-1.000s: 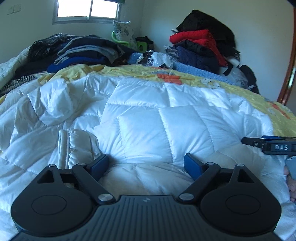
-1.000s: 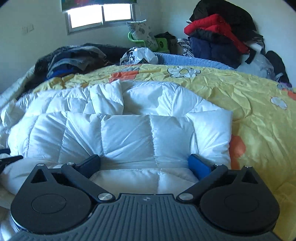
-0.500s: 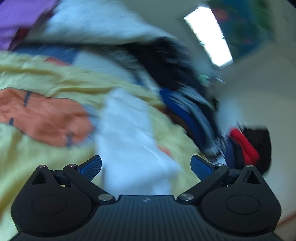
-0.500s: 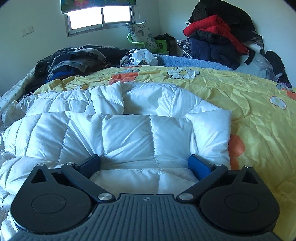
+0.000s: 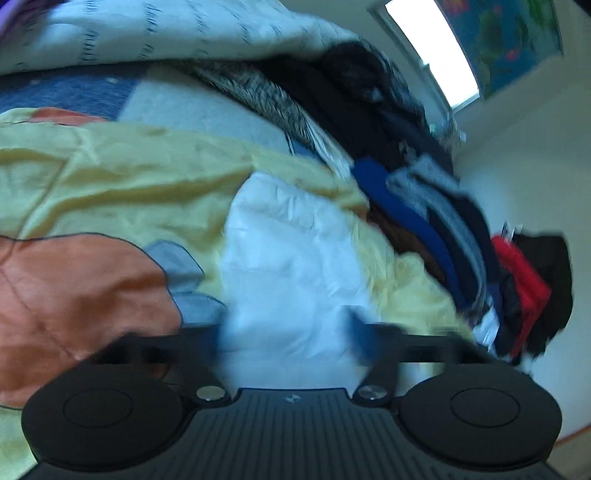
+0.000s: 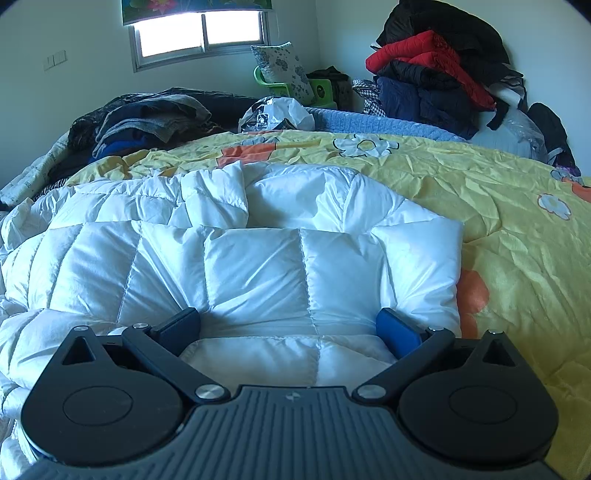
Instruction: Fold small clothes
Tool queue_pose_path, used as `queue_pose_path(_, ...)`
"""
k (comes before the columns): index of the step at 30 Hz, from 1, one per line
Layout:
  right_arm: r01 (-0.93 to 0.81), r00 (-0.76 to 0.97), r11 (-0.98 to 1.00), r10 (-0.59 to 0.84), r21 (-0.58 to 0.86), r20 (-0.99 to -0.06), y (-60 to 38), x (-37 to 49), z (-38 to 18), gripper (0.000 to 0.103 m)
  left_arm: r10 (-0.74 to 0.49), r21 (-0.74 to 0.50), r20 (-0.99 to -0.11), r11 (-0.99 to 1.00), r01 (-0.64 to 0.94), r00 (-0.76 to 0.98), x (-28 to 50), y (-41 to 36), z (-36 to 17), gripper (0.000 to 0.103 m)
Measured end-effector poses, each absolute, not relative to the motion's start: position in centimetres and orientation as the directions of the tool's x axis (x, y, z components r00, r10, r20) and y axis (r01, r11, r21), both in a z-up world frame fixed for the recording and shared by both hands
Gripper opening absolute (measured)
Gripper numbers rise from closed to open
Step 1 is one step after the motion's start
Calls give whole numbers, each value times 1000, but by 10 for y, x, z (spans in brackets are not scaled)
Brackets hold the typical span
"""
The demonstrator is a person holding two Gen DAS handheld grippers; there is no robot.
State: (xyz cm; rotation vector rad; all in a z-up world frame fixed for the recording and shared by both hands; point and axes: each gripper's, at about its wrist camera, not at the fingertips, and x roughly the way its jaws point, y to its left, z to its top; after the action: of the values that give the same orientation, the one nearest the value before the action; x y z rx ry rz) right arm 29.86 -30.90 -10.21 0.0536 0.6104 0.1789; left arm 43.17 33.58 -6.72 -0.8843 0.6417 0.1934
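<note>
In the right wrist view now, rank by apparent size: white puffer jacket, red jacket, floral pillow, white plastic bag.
1. white puffer jacket, though nearest the camera
2. red jacket
3. floral pillow and white plastic bag: alike, not ranked

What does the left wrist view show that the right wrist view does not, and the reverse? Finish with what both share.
Left wrist only: the left gripper, its jaws just closing around a white jacket sleeve, blurred, beside an orange patch on the bedspread.

Right wrist only: the right gripper, jaws wide over the quilted white jacket body, a green chair and a blue blanket.

Both: the yellow bedspread, window, and red jacket in the clothes pile.
</note>
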Motion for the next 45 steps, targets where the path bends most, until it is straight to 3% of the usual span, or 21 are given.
queue_pose_path(4, -152, 804, 983, 184, 104, -565, -309, 299, -102, 101, -54, -589, -603, 703, -398, 796, 429, 320, -55, 13)
queue_pose_path(9, -153, 804, 983, 185, 104, -565, -309, 299, -102, 101, 32, -557, -548, 731, -394, 836, 413, 304, -17, 7)
queue_pose_path(12, -153, 804, 983, 185, 105, -565, -309, 299, -102, 101, 93, -514, -428, 793, -327, 899, 393, 273, 29, 6)
queue_pose_path(16, -152, 805, 983, 186, 106, -564, -309, 299, -102, 101, 12, -280, -195, 958, -67, 981, 342, 175, 92, 6)
queue_pose_path(19, -151, 805, 982, 187, 111, -562, -310, 299, -102, 100, -124, 71, -80, 989, 129, 989, 290, 75, 94, 7)
queue_pose_path(20, -150, 806, 982, 188, 113, -562, -310, 299, -102, 100, -177, 173, -81, 967, 189, 981, 276, 43, 83, 7)
queue_pose_path(22, -150, 806, 982, 190, 117, -561, -310, 299, -102, 100, -295, 237, -187, 912, 334, 937, 259, -5, 57, 7)
queue_pose_path(27, -148, 807, 980, 196, 131, -557, -312, 299, -102, 100, -362, 172, -491, 851, 496, 792, 249, -70, -5, 8)
queue_pose_path(28, -148, 807, 980, 196, 132, -557, -312, 299, -102, 100, -370, 142, -542, 844, 517, 754, 251, -74, -11, 10)
queue_pose_path(30, -148, 807, 979, 200, 138, -555, -313, 299, -102, 100, -371, 87, -553, 865, 494, 746, 248, -71, -16, 19)
queue_pose_path(32, -147, 808, 979, 201, 140, -554, -313, 299, -102, 100, -436, -40, -553, 865, 501, 710, 244, -57, -16, 55)
queue_pose_path(33, -147, 808, 979, 202, 142, -553, -313, 299, -102, 100, -474, -111, -541, 859, 500, 695, 244, -47, -15, 91)
queue_pose_path(34, -147, 808, 979, 203, 144, -553, -313, 299, -102, 100, -501, -167, -501, 856, 489, 706, 240, -35, -14, 102)
queue_pose_path(37, -147, 809, 977, 208, 154, -549, -314, 298, -102, 100, -520, -262, -369, 853, 451, 770, 219, -8, -13, 102)
queue_pose_path(40, -147, 812, 971, 229, 191, -537, -319, 297, -102, 100, -424, -309, -292, 890, 335, 857, 212, 9, -21, 102)
queue_pose_path(43, -151, 811, 947, 282, 282, -512, -333, 296, -98, 101, -316, -316, -300, 923, 219, 900, 213, 17, -40, 102)
queue_pose_path(45, -120, 809, 931, 293, 345, -510, -343, 292, -91, 100, -310, -322, -320, 924, 205, 895, 215, 18, -45, 102)
